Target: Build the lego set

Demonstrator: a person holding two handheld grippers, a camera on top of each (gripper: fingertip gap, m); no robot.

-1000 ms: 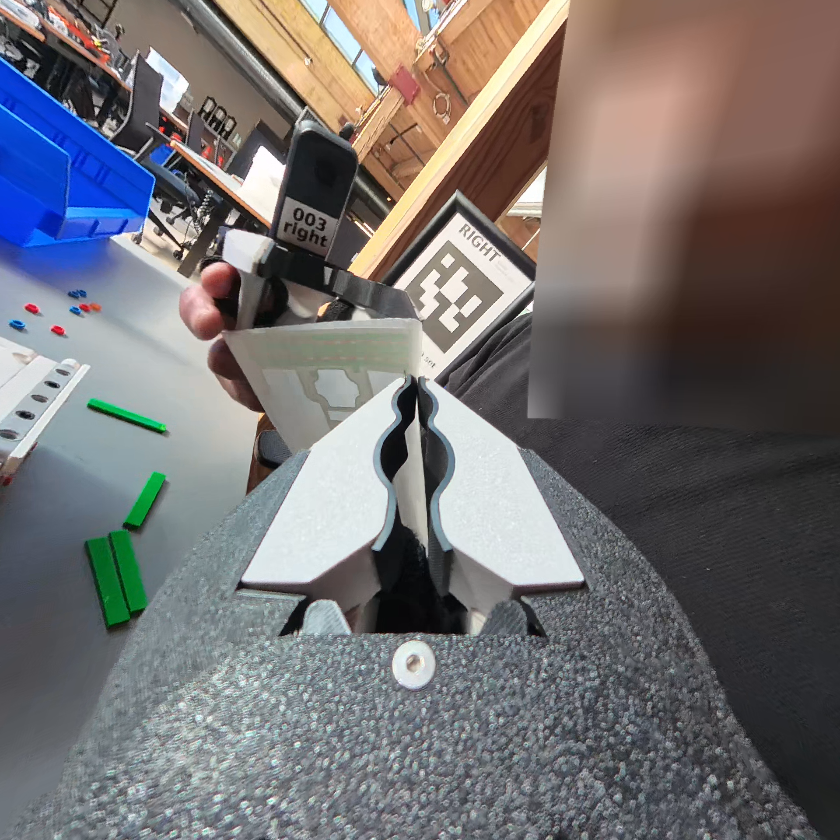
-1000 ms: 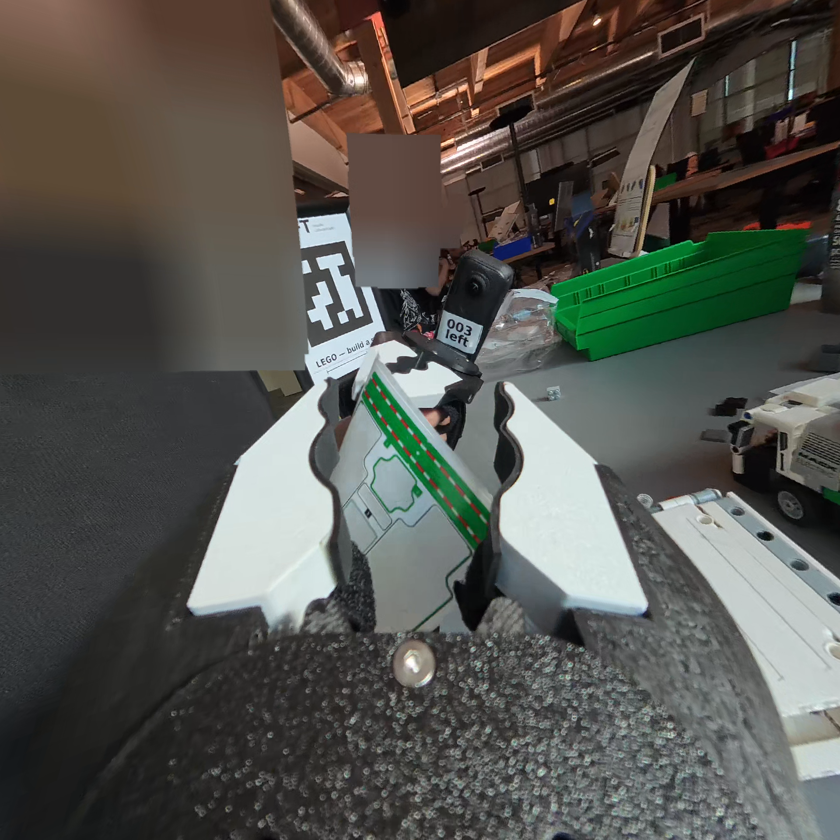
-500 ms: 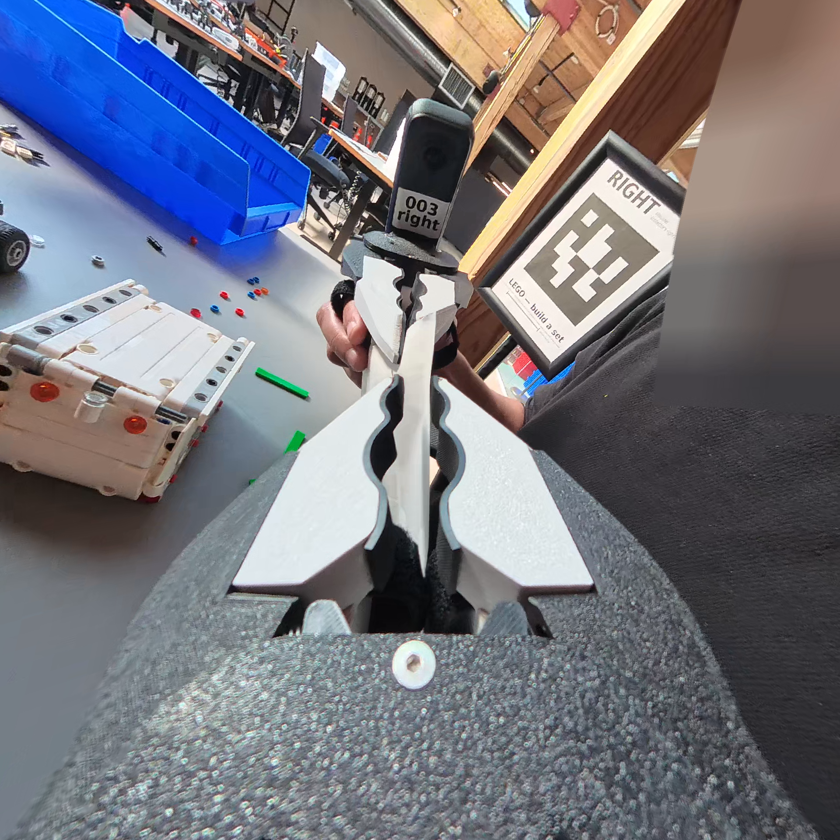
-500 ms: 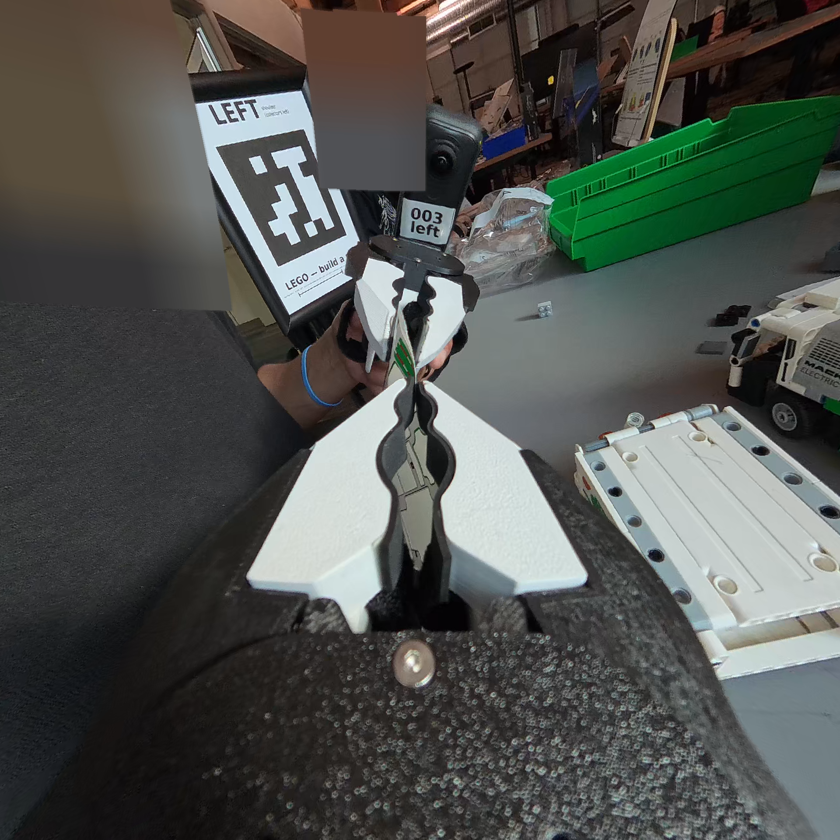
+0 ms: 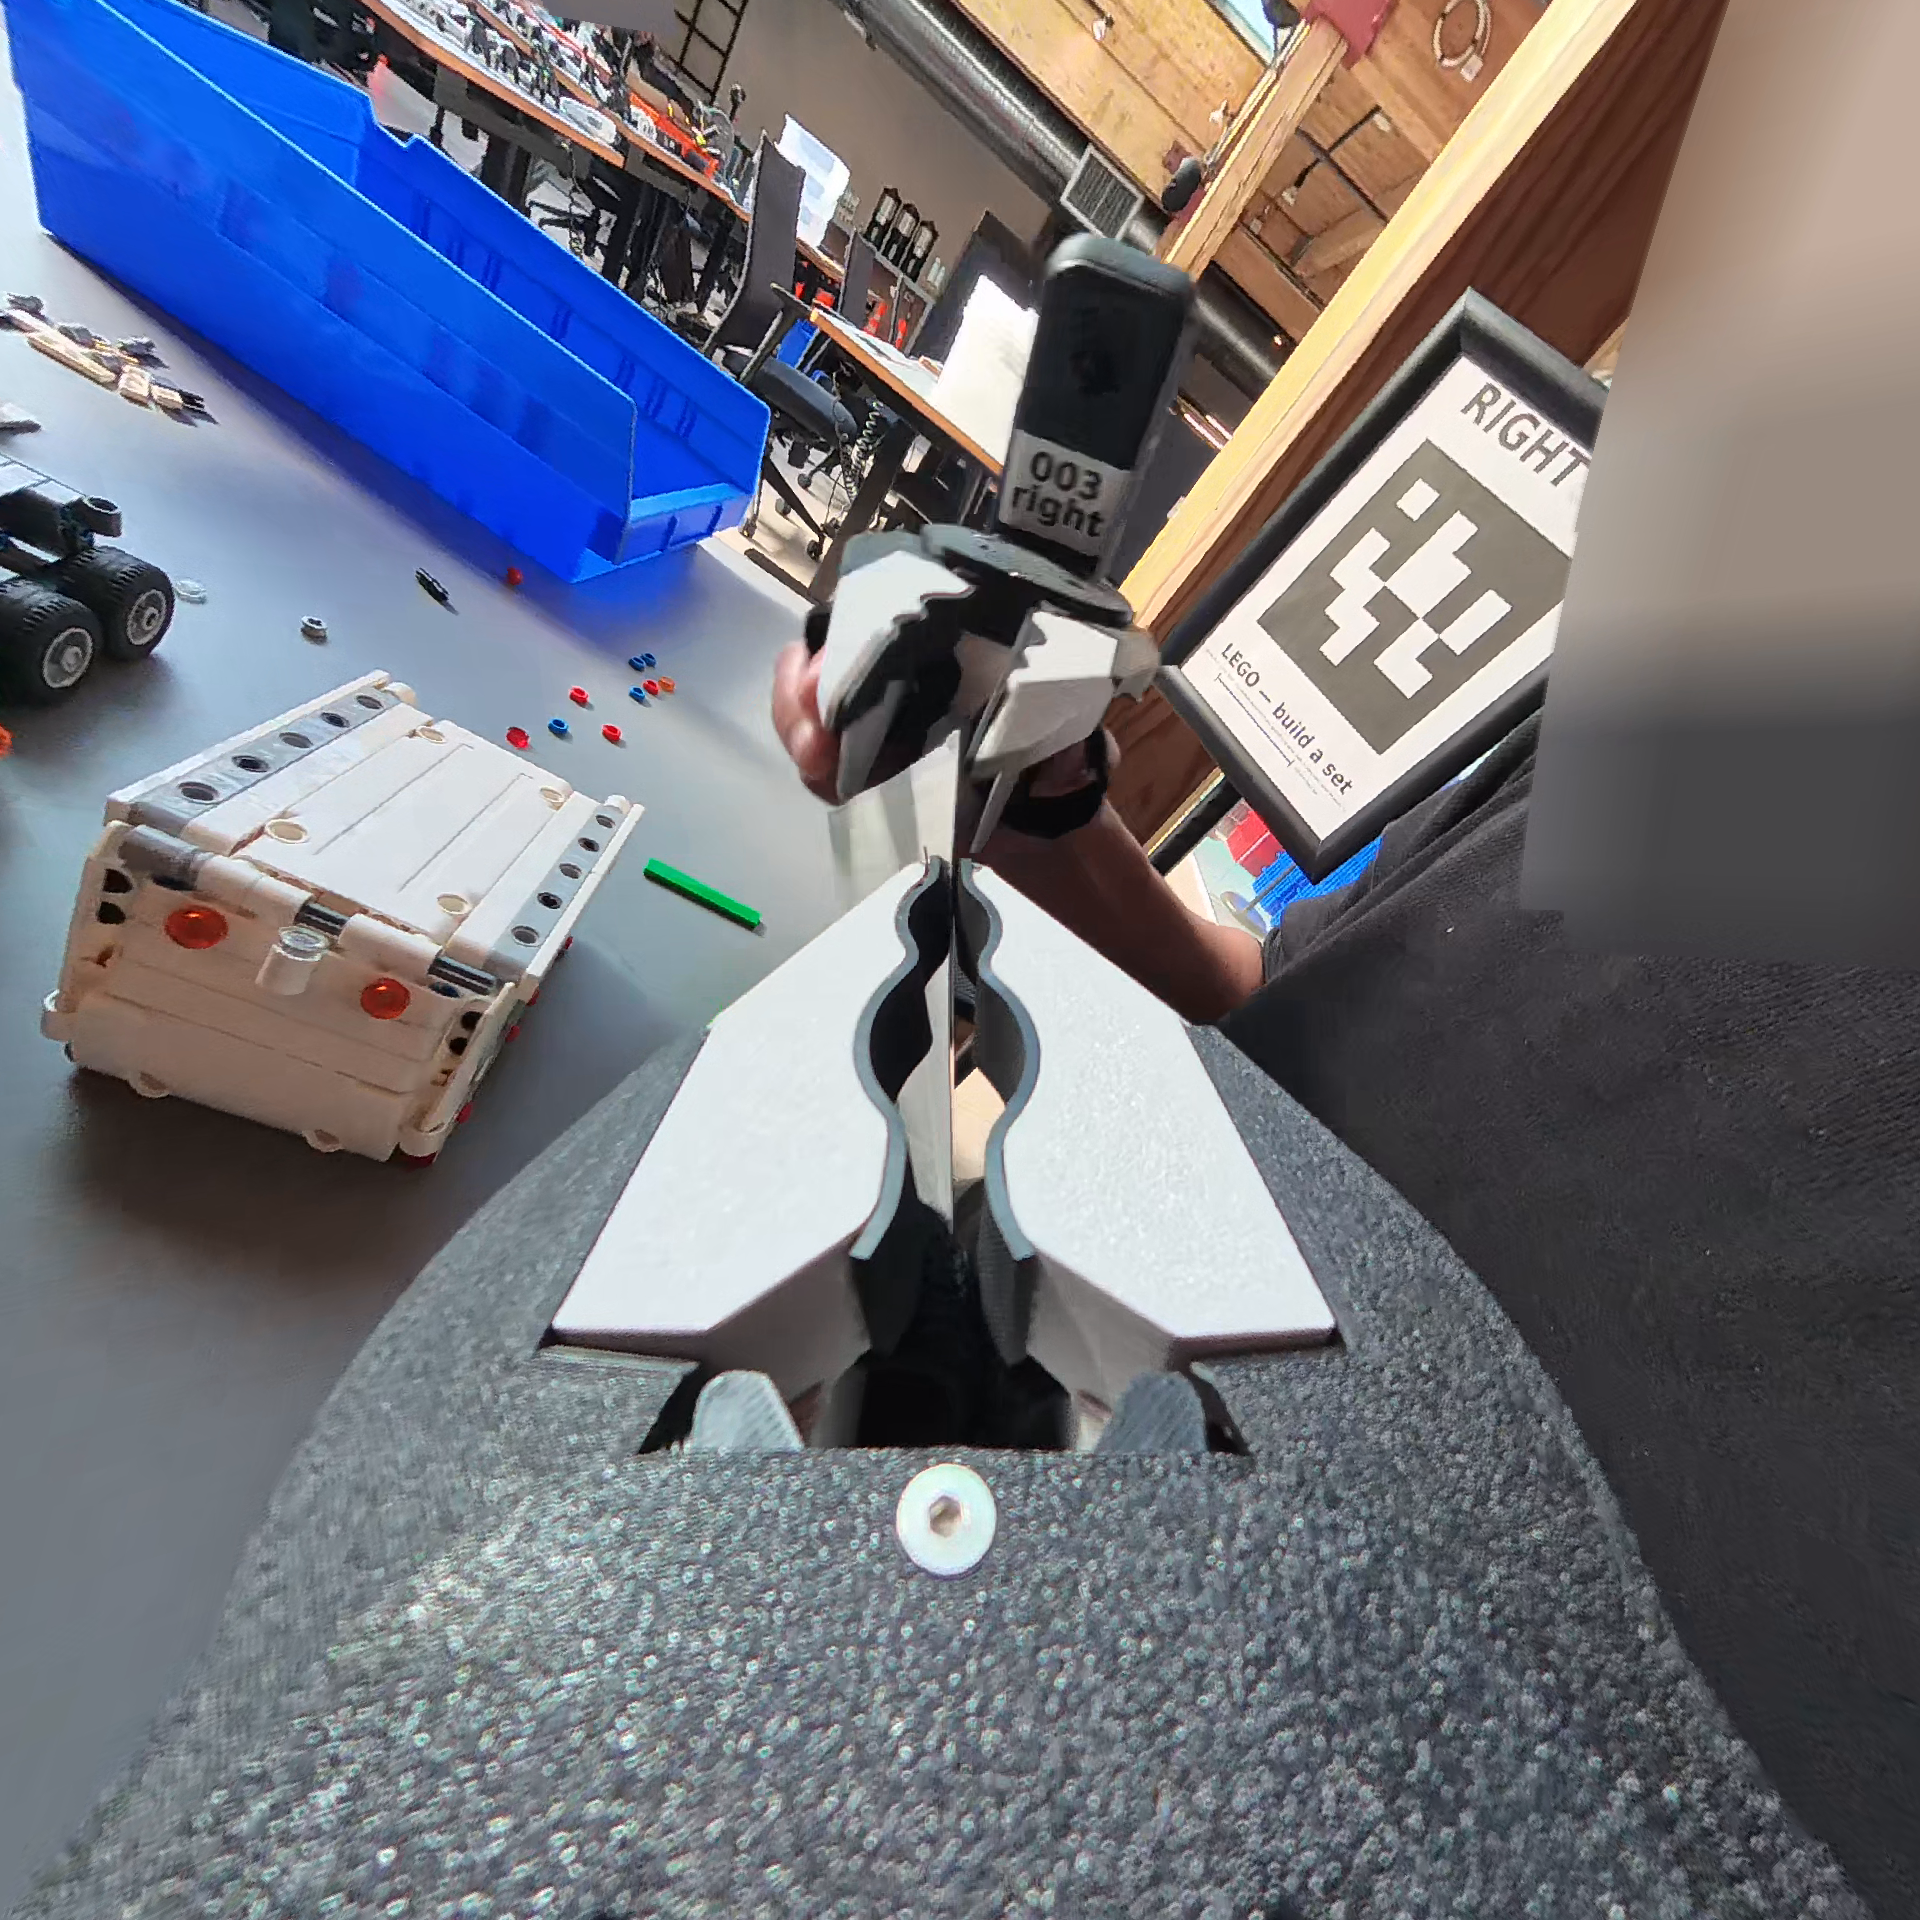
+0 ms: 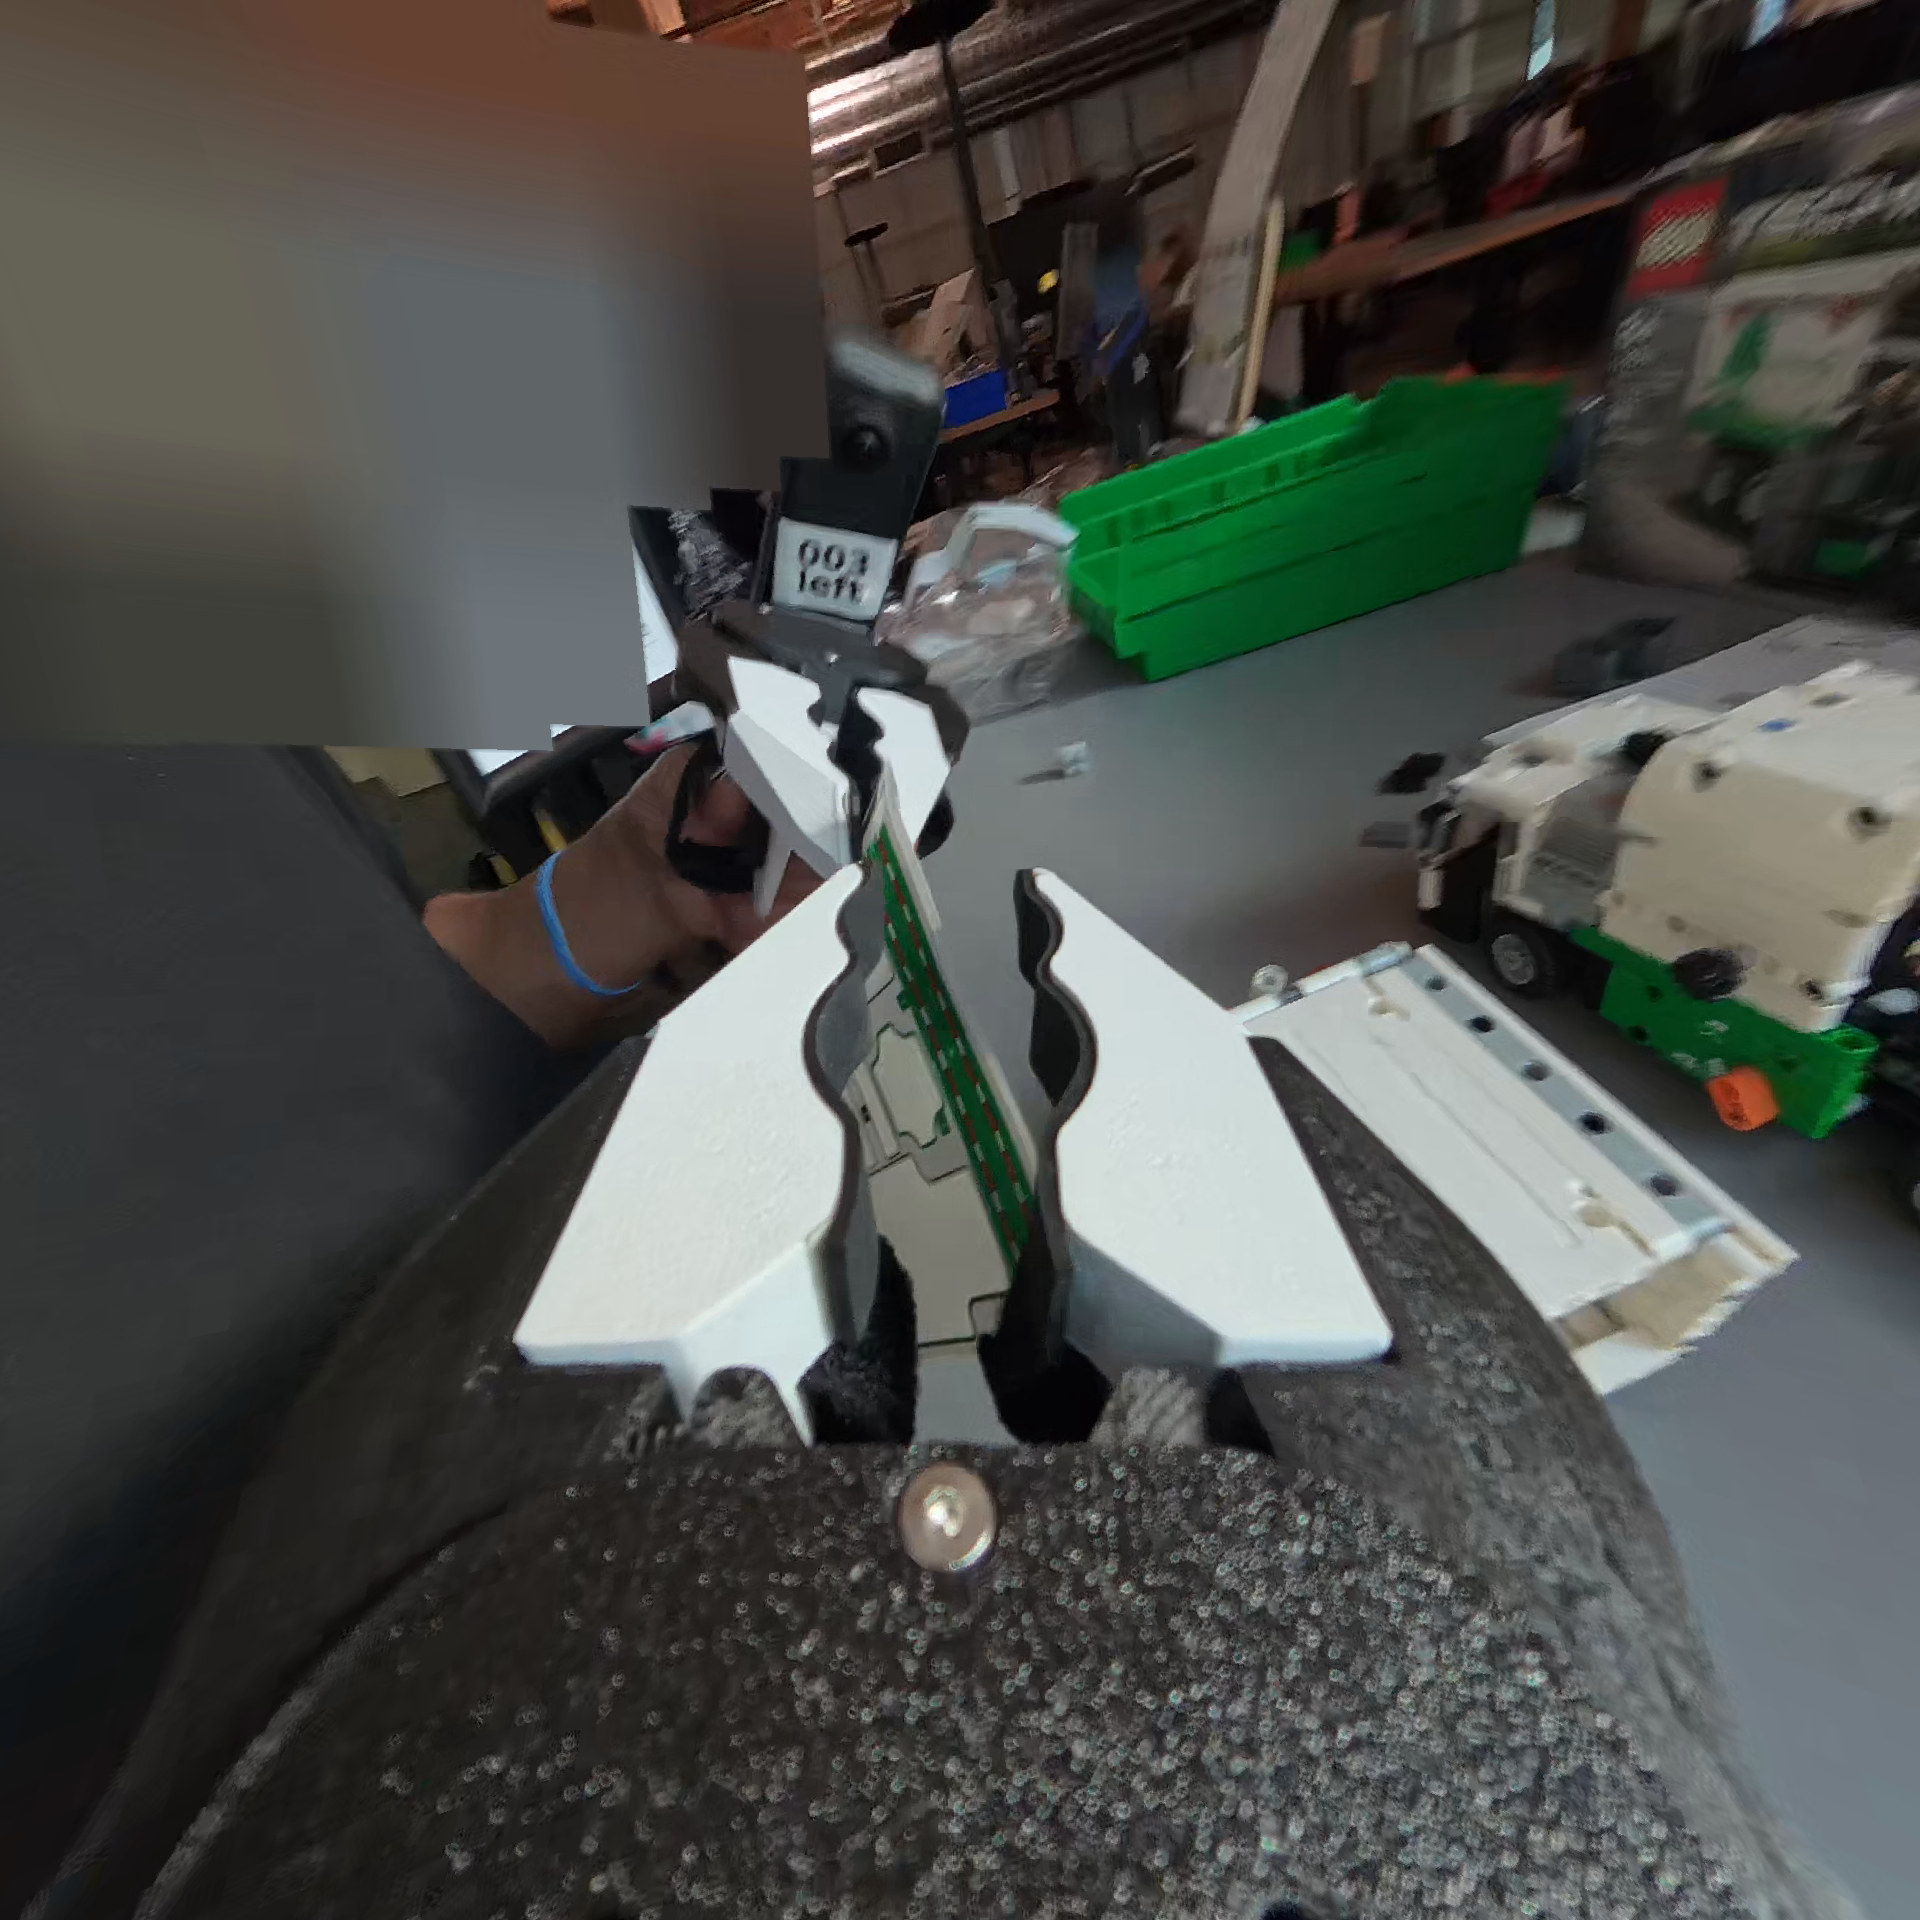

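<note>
A sticker sheet (image 6: 935,1049) with a green striped edge and grey outlines is held up in the air between my two grippers. My left gripper (image 5: 951,871) is shut on the sheet, which shows edge-on (image 5: 932,1117) between its fingers. My right gripper (image 6: 940,883) is open, and the sheet stands in the gap, close to its left finger. Each gripper also shows in the other's view, the right one (image 5: 961,707) and the left one (image 6: 857,774). A white lego box body (image 5: 343,904) lies on the grey table; it also shows in the right wrist view (image 6: 1475,1132).
A white and green lego truck (image 6: 1683,873) stands on the right. A green bin (image 6: 1299,520) is behind it. A blue bin (image 5: 364,312), a wheeled chassis (image 5: 73,623), small red and blue studs (image 5: 613,712) and a green strip (image 5: 701,891) are on the left. A framed marker sign (image 5: 1403,623) stands near the person's dark-clothed body. Both grippers' tips are close together, under 4 cm apart.
My right gripper was shut on the sheet half a second ago and has now opened. My left gripper stays shut on it. Both views have swung toward the table.
</note>
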